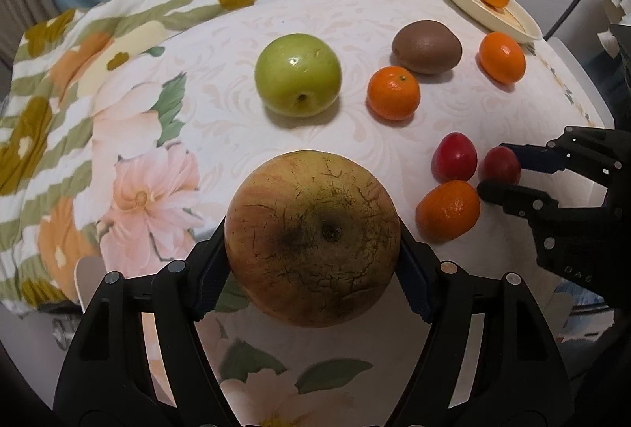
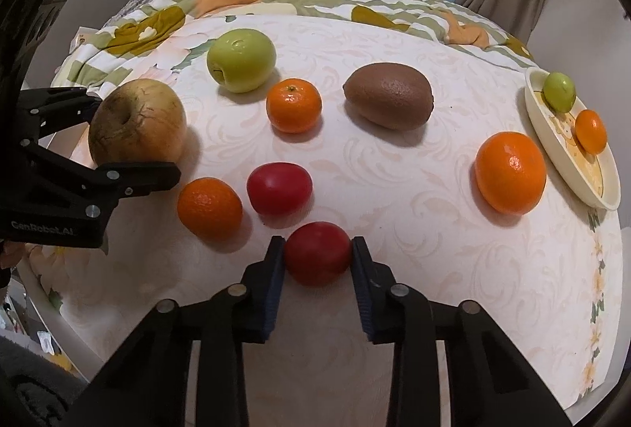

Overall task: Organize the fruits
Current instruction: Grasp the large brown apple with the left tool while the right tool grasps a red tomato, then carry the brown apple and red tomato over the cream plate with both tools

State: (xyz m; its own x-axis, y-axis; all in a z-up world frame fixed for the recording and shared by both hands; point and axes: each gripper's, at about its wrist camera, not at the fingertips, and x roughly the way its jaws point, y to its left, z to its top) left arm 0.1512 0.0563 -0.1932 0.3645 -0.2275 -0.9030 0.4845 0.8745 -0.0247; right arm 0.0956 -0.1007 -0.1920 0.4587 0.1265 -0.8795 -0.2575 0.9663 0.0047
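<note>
While the left gripper (image 1: 313, 241) pinches the large russet apple (image 1: 313, 237) between its fingers, the right gripper (image 2: 318, 259) is clamped on a red fruit (image 2: 318, 259), perhaps a plum, low on the table (image 2: 394, 190). Oranges, a kiwi (image 2: 388, 101) and a green apple (image 2: 241, 59) lie apart; the plate (image 2: 552, 135) sits far right.

My left tongs (image 1: 313, 249) clamp a big russet apple (image 1: 313, 239); my right tongs (image 2: 317, 261) pinch a red plum (image 2: 317, 253). Mid-desk lie a green apple (image 2: 241, 60), kiwi (image 2: 388, 101), three oranges, another plum (image 2: 279, 188). The right-edge dish (image 2: 552, 147) holds two small fruits.
</note>
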